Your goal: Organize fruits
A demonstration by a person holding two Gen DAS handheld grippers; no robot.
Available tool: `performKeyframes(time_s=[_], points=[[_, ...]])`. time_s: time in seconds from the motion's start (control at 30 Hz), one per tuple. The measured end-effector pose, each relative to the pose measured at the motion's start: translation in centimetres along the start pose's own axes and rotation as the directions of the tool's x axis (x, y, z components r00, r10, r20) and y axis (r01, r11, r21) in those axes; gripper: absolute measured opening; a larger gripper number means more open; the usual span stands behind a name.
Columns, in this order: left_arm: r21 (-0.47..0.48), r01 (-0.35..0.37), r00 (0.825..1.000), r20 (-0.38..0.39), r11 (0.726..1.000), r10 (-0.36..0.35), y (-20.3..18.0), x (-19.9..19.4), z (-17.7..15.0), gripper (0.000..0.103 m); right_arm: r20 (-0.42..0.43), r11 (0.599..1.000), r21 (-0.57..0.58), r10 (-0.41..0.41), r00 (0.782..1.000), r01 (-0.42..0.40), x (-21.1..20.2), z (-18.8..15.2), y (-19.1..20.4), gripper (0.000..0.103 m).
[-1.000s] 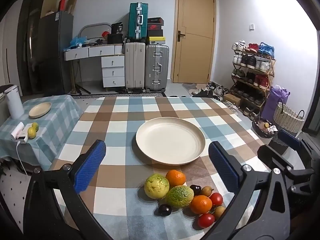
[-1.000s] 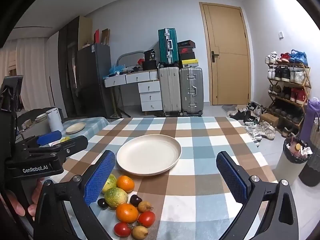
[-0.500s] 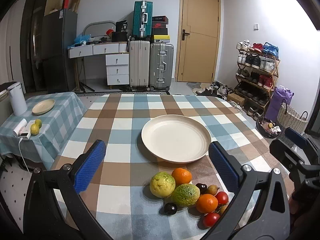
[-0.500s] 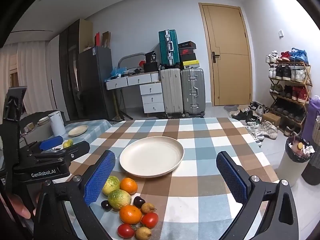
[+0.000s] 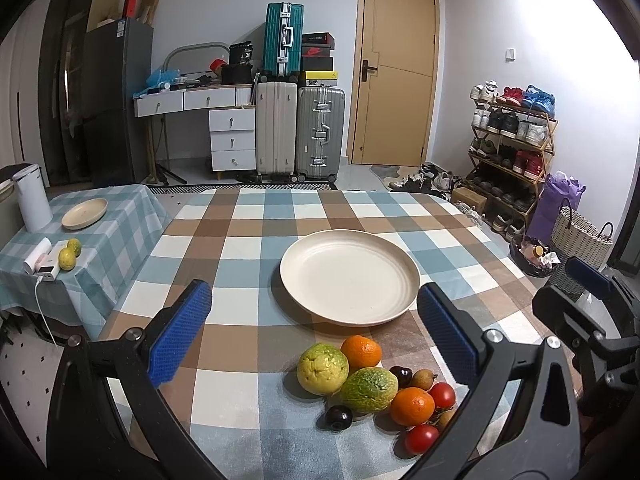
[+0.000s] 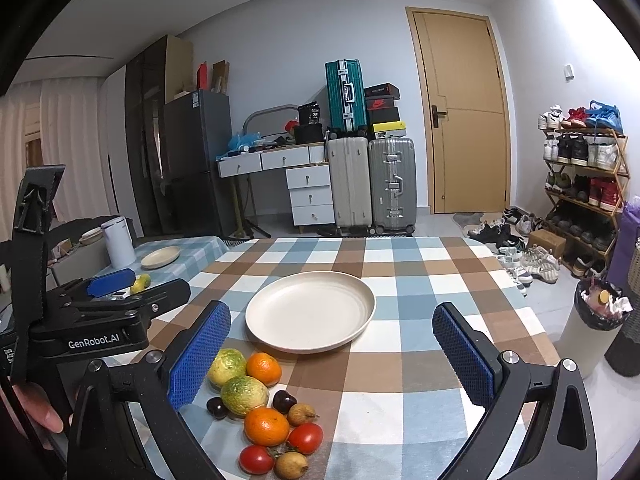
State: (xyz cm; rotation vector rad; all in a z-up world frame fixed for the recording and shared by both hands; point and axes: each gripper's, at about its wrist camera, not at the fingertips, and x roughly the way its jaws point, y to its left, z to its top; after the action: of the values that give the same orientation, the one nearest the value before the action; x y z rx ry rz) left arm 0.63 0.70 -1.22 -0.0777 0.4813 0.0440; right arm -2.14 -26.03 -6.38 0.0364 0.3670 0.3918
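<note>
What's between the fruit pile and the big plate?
Nothing: only bare checked tablecloth lies between the fruit pile and the plate. Both wrist views show it.

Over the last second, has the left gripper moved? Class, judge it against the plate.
Yes. In the left wrist view the plate now sits lower and the door looms higher, so the left gripper has tilted or lifted upward.

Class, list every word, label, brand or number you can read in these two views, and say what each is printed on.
"GenRobot.AI": on the black body of the left gripper, seen from the right wrist view.
Black bag on the desk: a white number, too blurred to read.
Shoe boxes by the suitcases: logos only, no legible words.
</note>
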Motion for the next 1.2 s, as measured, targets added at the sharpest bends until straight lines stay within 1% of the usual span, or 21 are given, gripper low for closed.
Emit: performKeyframes(time_s=[0.27, 0.43, 0.87, 1.2], points=[[-0.001, 0.000, 1.000, 0.000, 1.000, 0.000, 0.0, -0.1, 0.0, 0.103, 0.006, 1.000, -0.003, 0.005, 1.000, -0.005, -0.2, 0.0, 0.2, 0.103], [0.029, -0.003, 1.000, 0.008, 1.000, 0.002, -0.6, -0.3, 0.1, 0.103, 0.009, 1.000, 0.002, 0.007, 1.000, -0.007, -0.2, 0.0, 0.2, 0.103], [0.028, 0.009, 1.000, 0.004, 1.000, -0.009, -1.0, -0.1, -0.2, 0.103, 0.007, 1.000, -0.002, 0.013, 1.000, -0.013, -0.3, 0.0, 0.3, 0.103], [0.030, 0.002, 1.000, 0.014, 1.000, -0.002, -0.5, 0.1, -0.2, 0.103, -0.002, 1.000, -0.004, 0.016, 1.000, -0.016, -0.3, -0.3, 0.4, 0.103]])
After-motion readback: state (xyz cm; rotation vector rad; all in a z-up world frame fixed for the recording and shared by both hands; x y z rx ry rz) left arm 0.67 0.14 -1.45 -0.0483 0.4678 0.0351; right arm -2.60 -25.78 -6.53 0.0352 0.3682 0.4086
